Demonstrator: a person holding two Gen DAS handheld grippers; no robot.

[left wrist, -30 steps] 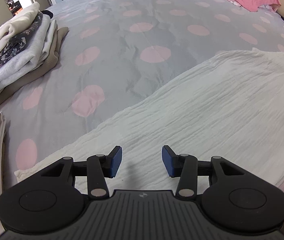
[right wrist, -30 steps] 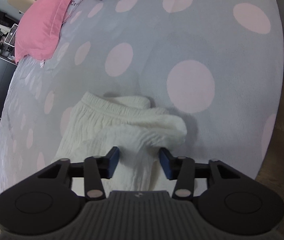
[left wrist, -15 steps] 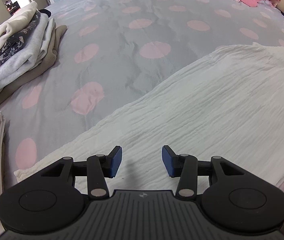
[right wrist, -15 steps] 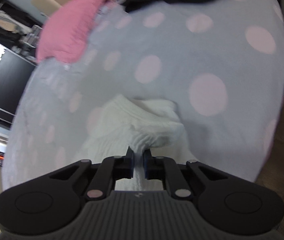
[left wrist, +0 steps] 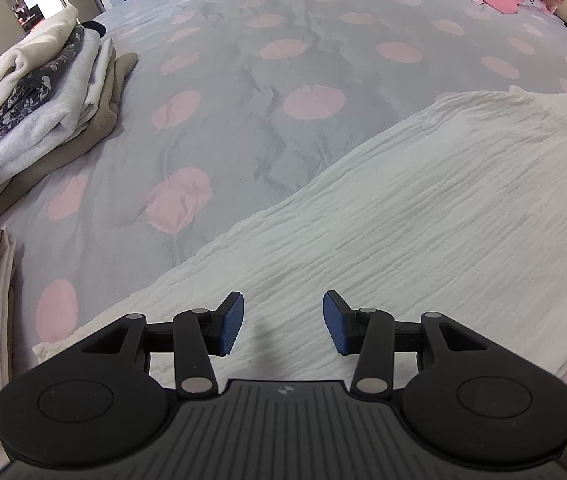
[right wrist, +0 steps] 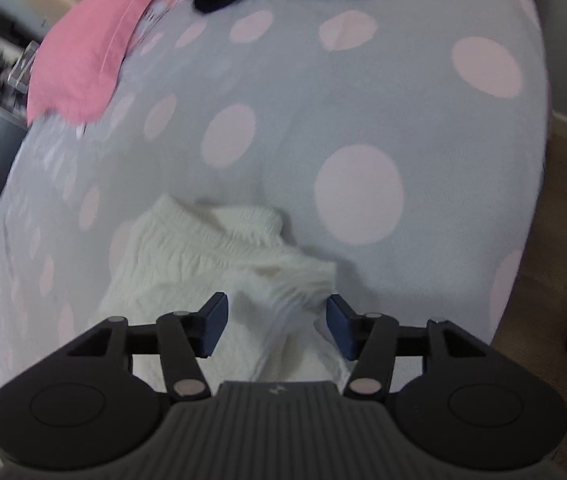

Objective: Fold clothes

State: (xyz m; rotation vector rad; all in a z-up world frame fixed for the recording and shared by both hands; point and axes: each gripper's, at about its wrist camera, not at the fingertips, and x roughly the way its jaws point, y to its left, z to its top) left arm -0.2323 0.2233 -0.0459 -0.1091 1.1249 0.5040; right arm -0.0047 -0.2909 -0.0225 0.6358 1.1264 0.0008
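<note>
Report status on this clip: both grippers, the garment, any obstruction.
Left gripper open over white garment. Right gripper opening, nothing pinched, above its bunched end. Folded stack well clear.

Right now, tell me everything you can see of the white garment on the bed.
The white garment is crinkled, gauzy-looking cloth lying mostly flat on the dotted bedspread, reaching toward its near edge. In the right wrist view its end is bunched and folded over. The left gripper hovers open above it. The right gripper is opening, cloth showing between its jaws, unpinched.
</note>
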